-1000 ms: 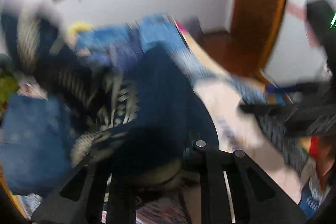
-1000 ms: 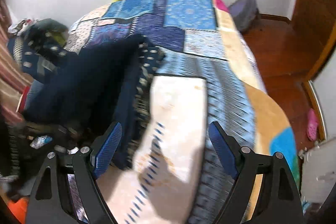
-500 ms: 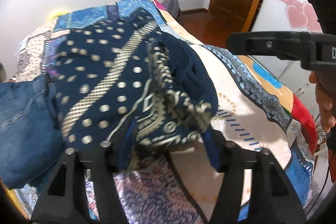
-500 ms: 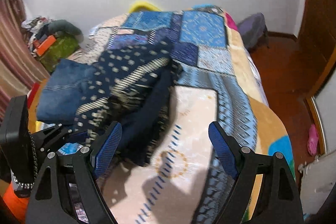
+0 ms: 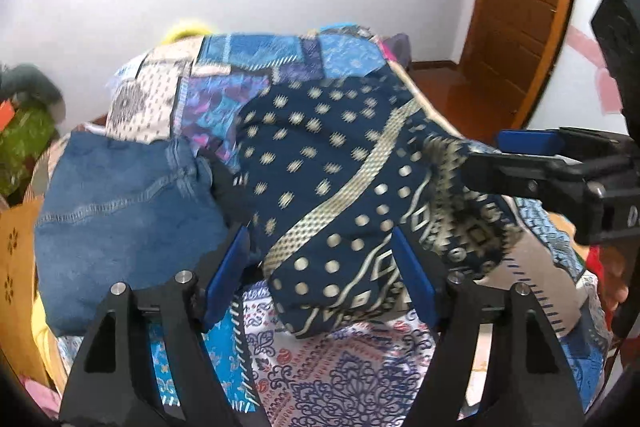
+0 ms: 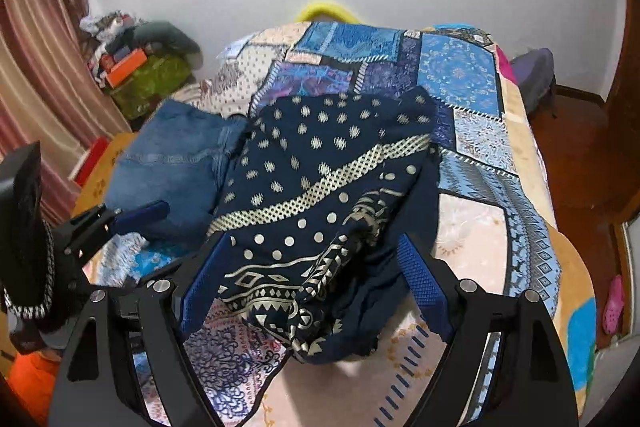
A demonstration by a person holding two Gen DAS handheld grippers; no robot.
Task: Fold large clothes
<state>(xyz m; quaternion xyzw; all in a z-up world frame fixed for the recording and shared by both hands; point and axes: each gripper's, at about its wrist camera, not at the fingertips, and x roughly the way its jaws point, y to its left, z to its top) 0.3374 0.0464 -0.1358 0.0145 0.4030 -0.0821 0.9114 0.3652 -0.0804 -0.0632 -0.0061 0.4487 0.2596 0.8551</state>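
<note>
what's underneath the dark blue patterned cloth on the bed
The navy patterned garment lies on the patchwork bedspread, its left edge against the folded jeans. Whatever else lies beneath it is covered.

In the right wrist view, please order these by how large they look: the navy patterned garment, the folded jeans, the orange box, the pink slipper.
1. navy patterned garment
2. folded jeans
3. orange box
4. pink slipper

Orange box and slipper look close; distance makes that unsure.

A navy garment (image 6: 320, 187) (patterned with cream dots, diamonds and a diagonal band) is seen heaped and rumpled on a patchwork bedspread (image 6: 480, 131), just beside folded blue jeans (image 6: 176, 163).
</note>
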